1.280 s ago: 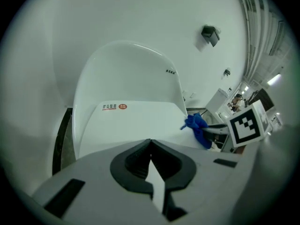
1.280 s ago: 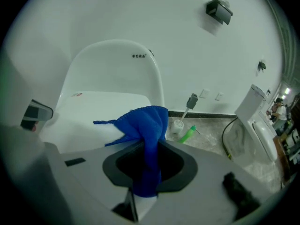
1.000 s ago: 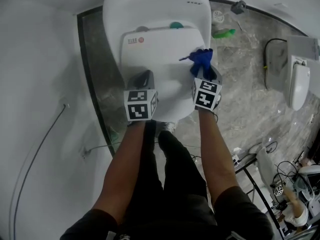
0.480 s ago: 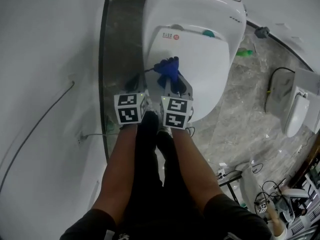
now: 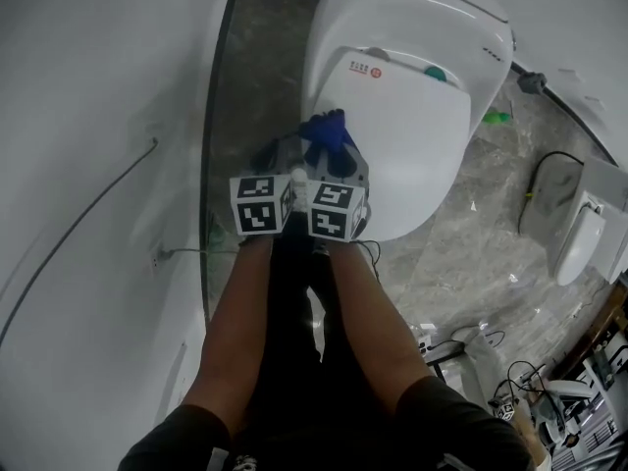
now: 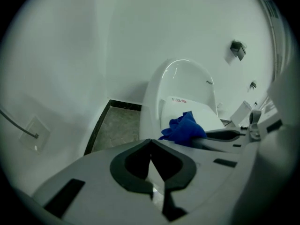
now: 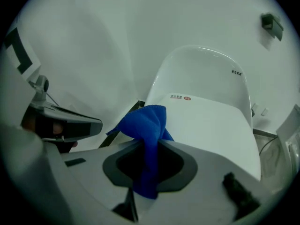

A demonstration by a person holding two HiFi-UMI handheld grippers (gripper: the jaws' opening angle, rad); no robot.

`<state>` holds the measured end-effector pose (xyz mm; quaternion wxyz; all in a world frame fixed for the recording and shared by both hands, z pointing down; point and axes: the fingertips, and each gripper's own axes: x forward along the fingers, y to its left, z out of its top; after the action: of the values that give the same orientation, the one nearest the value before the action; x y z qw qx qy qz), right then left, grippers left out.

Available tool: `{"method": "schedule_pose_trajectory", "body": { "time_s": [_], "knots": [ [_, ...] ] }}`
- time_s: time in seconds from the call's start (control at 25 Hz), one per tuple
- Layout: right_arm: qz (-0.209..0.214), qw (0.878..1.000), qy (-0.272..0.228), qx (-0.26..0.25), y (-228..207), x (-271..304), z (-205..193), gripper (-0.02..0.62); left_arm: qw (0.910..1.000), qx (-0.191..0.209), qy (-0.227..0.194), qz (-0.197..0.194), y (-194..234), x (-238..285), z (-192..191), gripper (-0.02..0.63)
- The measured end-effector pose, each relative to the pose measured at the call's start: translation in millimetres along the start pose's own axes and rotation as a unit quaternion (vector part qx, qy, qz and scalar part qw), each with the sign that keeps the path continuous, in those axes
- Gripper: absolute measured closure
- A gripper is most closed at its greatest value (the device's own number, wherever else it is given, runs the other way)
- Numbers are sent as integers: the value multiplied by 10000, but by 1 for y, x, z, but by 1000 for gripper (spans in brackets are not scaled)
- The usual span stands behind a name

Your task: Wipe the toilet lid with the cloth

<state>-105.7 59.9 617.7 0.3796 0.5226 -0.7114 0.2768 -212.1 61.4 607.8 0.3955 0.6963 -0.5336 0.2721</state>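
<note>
Wiping stroke: cloth (image 7: 145, 123) pinched by right gripper (image 7: 149, 149) at the toilet lid's (image 7: 211, 125) left edge; left gripper (image 6: 151, 144) pressed together, empty, beside it. Next, a sweep across the lid is judged required.

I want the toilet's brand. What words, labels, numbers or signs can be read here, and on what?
Label on the lid: print beside a red dot, too small to read.
Print on the toilet back: too blurred to read.
Left cube, right cube: square markers, no words.
Nothing legible.
</note>
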Motion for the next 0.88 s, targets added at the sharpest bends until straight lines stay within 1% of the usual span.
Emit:
{"method": "schedule_pose_trajectory", "body": {
  "time_s": [0.12,0.2,0.36,0.52,0.6,0.72,0.88],
  "knots": [
    [-72,9999,-89,19,-14,-6,1,525,9997,131,58,-188,-24,2,1,594],
    [-151,9997,-152,84,-30,-13,-2,525,9990,225,115,-360,-45,3,0,594],
    [-413,9983,-232,348,-78,-28,-20,525,9972,334,136,-659,-83,9,-1,594],
    [-802,9942,-223,686,-131,-47,-45,525,9944,477,175,-932,-120,16,-2,594],
    [-969,9915,-232,834,-154,-55,-57,525,9922,635,218,-1051,-138,20,-2,594],
    [-1199,9884,-234,903,-183,-64,-71,525,9882,850,286,-1239,-166,24,-4,594],
    [-1489,9832,-204,1039,-220,-72,-90,525,9805,1206,314,-1517,-201,26,-10,594]
  ]
}}
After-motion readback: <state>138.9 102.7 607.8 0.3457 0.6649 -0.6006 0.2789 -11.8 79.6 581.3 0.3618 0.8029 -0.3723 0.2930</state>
